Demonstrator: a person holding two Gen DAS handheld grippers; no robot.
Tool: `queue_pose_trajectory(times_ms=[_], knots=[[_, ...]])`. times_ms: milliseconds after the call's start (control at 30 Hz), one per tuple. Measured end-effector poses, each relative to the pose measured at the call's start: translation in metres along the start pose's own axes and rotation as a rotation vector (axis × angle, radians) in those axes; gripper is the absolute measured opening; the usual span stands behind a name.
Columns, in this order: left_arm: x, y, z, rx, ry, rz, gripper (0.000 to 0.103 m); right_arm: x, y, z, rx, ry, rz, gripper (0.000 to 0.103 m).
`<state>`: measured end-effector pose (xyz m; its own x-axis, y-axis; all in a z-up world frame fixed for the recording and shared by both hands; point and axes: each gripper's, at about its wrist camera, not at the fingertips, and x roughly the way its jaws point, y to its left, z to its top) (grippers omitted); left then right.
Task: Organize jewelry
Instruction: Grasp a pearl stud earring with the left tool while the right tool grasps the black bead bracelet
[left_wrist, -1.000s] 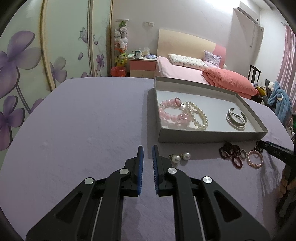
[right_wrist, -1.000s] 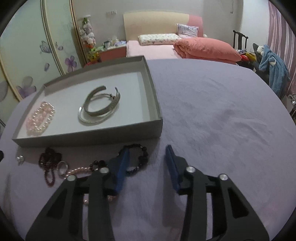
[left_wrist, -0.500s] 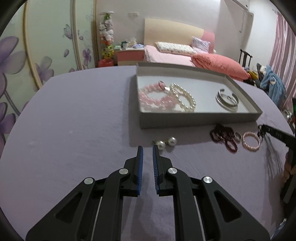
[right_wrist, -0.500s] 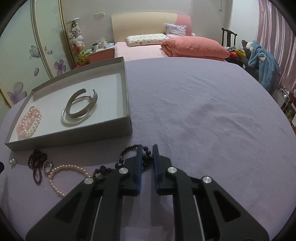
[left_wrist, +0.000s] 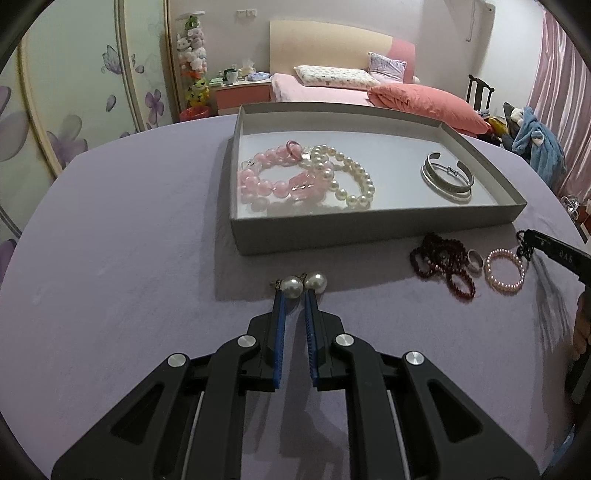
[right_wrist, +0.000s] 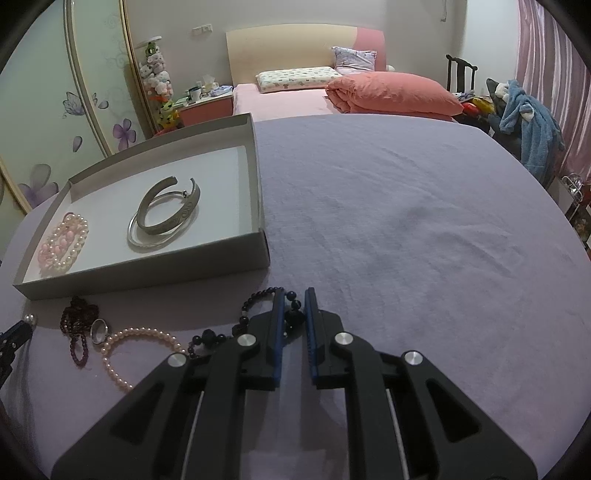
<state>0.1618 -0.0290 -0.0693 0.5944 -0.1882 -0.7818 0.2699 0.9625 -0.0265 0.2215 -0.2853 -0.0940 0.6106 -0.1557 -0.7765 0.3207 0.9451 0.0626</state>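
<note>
Left wrist: pearl earrings (left_wrist: 303, 284) at tool (left_wrist: 294, 295) tips.

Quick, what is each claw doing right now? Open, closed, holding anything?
Left claw: closed, empty, behind the pearl earrings.
Right claw: closed on the black bead bracelet.

A lilac cloth covers the surface (left_wrist: 129, 240). On it sits a grey tray (left_wrist: 369, 236). In front of the tray lie two pearl earrings (left_wrist: 303, 284), a dark red bead string (left_wrist: 443, 262), a ring (left_wrist: 474, 258), a pink pearl bracelet (left_wrist: 504, 271) and a black bead bracelet (right_wrist: 251, 314).
</note>
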Motion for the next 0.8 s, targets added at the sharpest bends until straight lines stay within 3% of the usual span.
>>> queue_pose_trajectory(times_ms=[233, 300, 367, 400, 667, 800], knots=[[0.002, -0.006, 0.003, 0.018, -0.007, -0.001, 0.013, 0.0, 0.001, -0.001, -0.004, 0.001, 0.005, 0.012], [0.002, -0.004, 0.004, 0.014, -0.009, 0.008, 0.019, 0.0, 0.001, 0.0, -0.006, 0.001, 0.007, 0.012], [0.002, -0.002, 0.005, 0.009, -0.016, 0.024, 0.033, 0.0, 0.001, -0.001, -0.007, 0.001, 0.009, 0.012], [0.002, -0.002, 0.006, 0.009, -0.019, 0.03, 0.035, -0.001, 0.001, -0.001, -0.007, 0.001, 0.01, 0.012], [0.01, -0.001, 0.012, 0.015, -0.014, 0.046, 0.035, -0.001, 0.002, -0.001, -0.007, 0.001, 0.01, 0.012], [0.011, 0.0, 0.015, 0.008, -0.018, 0.035, 0.029, -0.001, 0.002, -0.001, -0.007, 0.002, 0.01, 0.012]])
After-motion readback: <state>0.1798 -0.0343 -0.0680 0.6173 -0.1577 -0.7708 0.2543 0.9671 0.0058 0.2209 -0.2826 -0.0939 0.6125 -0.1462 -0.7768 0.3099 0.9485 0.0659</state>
